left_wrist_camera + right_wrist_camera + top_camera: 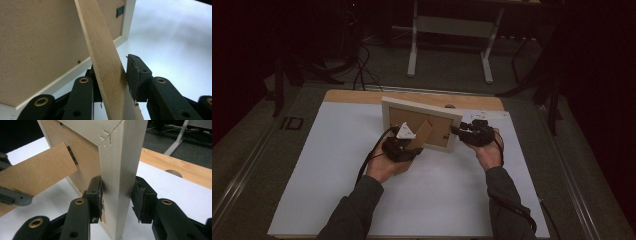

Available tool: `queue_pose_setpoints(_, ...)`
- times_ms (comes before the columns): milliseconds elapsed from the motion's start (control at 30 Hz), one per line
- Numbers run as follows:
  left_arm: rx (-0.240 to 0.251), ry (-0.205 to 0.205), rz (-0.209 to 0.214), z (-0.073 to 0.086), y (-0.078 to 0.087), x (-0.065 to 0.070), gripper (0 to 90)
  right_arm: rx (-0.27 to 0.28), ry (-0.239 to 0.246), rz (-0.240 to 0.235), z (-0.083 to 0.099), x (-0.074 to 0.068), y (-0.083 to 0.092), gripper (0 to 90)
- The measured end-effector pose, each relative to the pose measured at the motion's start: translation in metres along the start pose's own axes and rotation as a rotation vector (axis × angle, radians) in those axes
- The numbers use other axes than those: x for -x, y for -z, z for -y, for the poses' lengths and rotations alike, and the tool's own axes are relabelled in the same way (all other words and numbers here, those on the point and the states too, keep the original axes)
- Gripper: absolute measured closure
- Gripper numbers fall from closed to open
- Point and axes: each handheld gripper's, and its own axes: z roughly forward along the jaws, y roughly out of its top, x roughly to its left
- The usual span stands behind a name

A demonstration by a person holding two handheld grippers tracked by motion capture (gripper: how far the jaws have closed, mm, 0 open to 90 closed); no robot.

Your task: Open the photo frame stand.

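Frame (419,127) is standing upright near the middle of the white table sheet (337,185), brown back panel facing the person. Left gripper (404,145) is sitting at the fold-out easel stand (422,135); in the left gripper view the stand (105,62) is running between the jaws, right pad touching its edge, left pad half hidden behind it, so can't tell if it's actually clamping. Right gripper (462,131) is gripping the frame's right side rail (120,185), both pads pressing on the pale wood, jaws roughly half spread.

Matt pale wooden frame (122,157), fibreboard backing (37,37)
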Motion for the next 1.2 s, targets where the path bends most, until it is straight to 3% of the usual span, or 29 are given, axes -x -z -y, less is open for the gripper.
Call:
queue_pose_setpoints(200,0.017,0.018,0.024,0.0,0.002,0.0,65.6,0.008,0.005,-0.013,0.002,0.0,0.001,61.7)
queue_pose_setpoints(333,0.022,0.006,0.009,0.0,0.003,0.003,66.1,0.028,-0.007,-0.038,0.007,0.001,0.002,61.1)
queue_pose_setpoints(633,0.018,-0.017,0.001,0.001,0.003,0.007,69.1,0.033,-0.006,-0.042,0.01,0.0,0.003,60.5)
queue_pose_setpoints(900,0.006,-0.032,0.001,0.005,0.002,0.01,70.0,0.04,0.022,-0.035,0.012,-0.005,0.006,60.3)
queue_pose_setpoints(1200,-0.002,-0.05,-0.033,0.008,-0.005,0.016,71.7,0.043,0.058,-0.034,0.017,-0.008,0.007,61.0)
